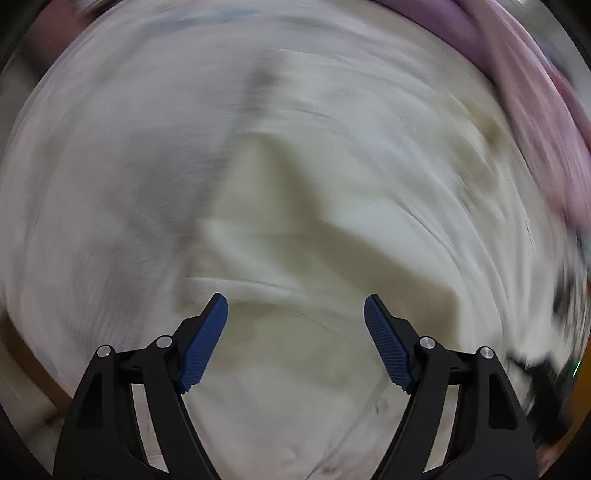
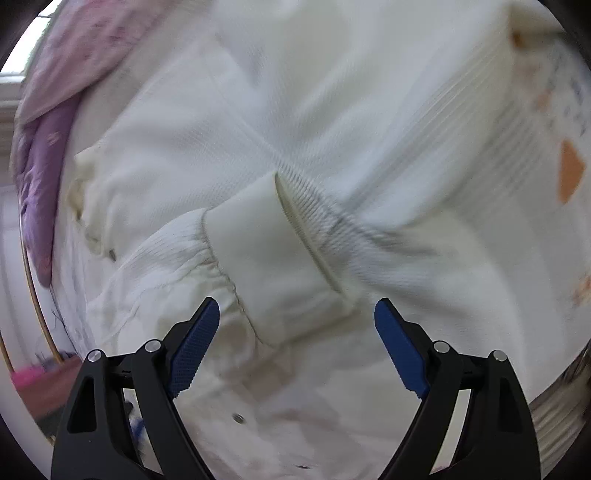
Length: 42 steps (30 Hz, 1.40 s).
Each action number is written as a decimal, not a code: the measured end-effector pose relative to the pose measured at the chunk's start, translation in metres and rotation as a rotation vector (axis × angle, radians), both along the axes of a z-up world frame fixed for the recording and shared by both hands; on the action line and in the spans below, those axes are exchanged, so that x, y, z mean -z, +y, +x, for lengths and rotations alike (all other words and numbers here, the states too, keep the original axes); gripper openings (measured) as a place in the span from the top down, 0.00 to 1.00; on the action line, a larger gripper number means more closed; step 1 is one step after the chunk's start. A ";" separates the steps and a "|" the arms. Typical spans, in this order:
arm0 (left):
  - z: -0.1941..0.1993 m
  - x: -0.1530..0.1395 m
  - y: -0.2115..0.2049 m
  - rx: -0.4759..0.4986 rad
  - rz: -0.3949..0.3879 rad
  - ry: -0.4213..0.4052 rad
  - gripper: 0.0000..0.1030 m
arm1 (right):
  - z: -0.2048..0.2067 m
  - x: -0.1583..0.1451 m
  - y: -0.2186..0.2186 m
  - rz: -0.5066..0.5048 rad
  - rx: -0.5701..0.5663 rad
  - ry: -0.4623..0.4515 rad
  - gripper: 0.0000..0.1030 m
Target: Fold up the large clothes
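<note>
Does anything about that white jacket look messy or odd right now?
Slightly. The white jacket is not yet neat: one sleeve cuff lies slantwise across its body, with bunched fabric behind it. The left view is too blurred to judge. No tear or spill shows.

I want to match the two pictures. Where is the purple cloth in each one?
Left wrist view: the purple cloth lies blurred along the top right edge.
Right wrist view: the purple cloth runs down the left edge.
Shared landmark: the cream garment fills the middle of both views, right beside the purple cloth.
</note>
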<state>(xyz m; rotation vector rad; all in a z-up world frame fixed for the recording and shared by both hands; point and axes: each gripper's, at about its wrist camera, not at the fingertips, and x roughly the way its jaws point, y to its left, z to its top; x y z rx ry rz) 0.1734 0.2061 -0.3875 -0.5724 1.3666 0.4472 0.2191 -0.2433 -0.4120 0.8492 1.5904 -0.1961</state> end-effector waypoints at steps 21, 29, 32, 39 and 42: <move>-0.005 0.014 0.026 0.171 0.117 0.219 0.71 | 0.053 -0.014 0.011 -0.308 -0.279 -0.003 0.66; 0.013 -0.043 0.005 0.376 0.249 0.143 0.69 | 0.051 -0.087 0.017 -0.417 -0.386 -0.222 0.35; 0.055 -0.039 -0.004 0.405 0.216 0.032 0.74 | 0.062 -0.080 0.046 -0.322 -0.466 -0.256 0.67; 0.150 0.026 -0.012 0.471 0.287 -0.031 0.77 | 0.099 -0.008 0.102 -0.265 -0.603 -0.135 0.86; 0.166 0.050 0.000 0.478 0.255 0.000 0.78 | 0.111 0.024 0.093 -0.235 -0.547 -0.063 0.90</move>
